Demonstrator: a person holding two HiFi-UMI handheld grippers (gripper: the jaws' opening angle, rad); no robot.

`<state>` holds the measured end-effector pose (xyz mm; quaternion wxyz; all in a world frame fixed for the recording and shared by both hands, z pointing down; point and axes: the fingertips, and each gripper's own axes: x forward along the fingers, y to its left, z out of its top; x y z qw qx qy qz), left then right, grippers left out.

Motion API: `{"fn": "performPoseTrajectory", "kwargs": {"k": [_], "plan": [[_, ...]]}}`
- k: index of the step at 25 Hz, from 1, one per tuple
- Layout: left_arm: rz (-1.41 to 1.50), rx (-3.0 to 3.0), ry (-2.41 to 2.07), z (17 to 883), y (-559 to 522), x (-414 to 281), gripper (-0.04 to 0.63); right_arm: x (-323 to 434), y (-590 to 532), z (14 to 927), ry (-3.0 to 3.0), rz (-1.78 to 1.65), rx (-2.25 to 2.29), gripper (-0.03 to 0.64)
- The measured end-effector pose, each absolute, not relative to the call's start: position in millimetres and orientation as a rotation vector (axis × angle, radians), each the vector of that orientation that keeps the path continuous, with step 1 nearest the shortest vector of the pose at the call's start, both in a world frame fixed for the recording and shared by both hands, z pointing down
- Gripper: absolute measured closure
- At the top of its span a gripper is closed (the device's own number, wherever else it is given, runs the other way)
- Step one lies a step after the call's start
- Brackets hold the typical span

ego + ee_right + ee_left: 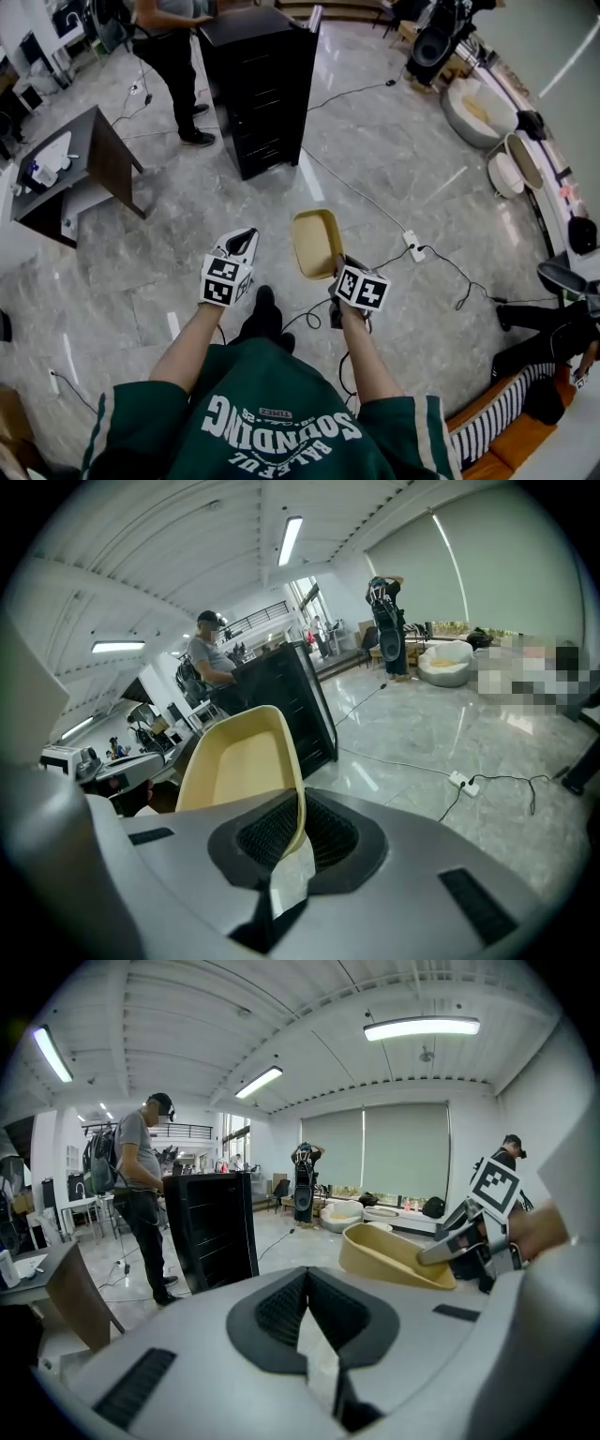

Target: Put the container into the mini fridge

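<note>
The head view alone takes in the whole layout from above: the wearer's two arms in a green top reach out over a grey marble floor [403,159], and one tan, shallow container [314,242] hangs in the air above it, not resting on anything, well short of the single black mini fridge [258,89] that stands further off across the floor. The right gripper [337,265] has the container by its near rim. The right gripper view settles this: the ribbed pads [328,836] are pinched on the thin rim, with the container [239,766] rising upright and open-faced from the right gripper [298,822]. The left gripper [246,236] is just to the left of the container, apart from it. In the left gripper view, the left gripper [307,1283] has its pads pressed together into a point with nothing between them. That view also shows what the right one cannot: the container [384,1255] from the side, tilted, with the other gripper clamped on its right end. Both gripper views show the mini fridge [211,1227] [291,705] front-on with one person [141,1194] [208,663] standing right beside it; from above the person [173,52] is at its left. The left gripper view alone adds a second person [511,1147] far right. One white power strip [413,246] lies on the floor with its cable, also seen in the right gripper view [464,782]. One dark desk [89,155] stands near the floor's left edge.
</note>
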<state>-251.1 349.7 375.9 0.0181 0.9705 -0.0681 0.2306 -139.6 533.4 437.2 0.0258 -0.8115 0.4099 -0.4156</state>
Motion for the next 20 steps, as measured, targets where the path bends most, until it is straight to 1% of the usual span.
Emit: {"fn": "performPoseTrajectory", "kwargs": {"k": [11, 20], "plan": [[0.715, 3.011, -0.158, 379, 291, -175, 0.581, -79, 466, 434, 1.27, -1.294, -2.506, 0.571], [0.715, 3.012, -0.126, 384, 238, -139, 0.581, -49, 410, 438, 1.267, -1.314, -2.512, 0.571]]}}
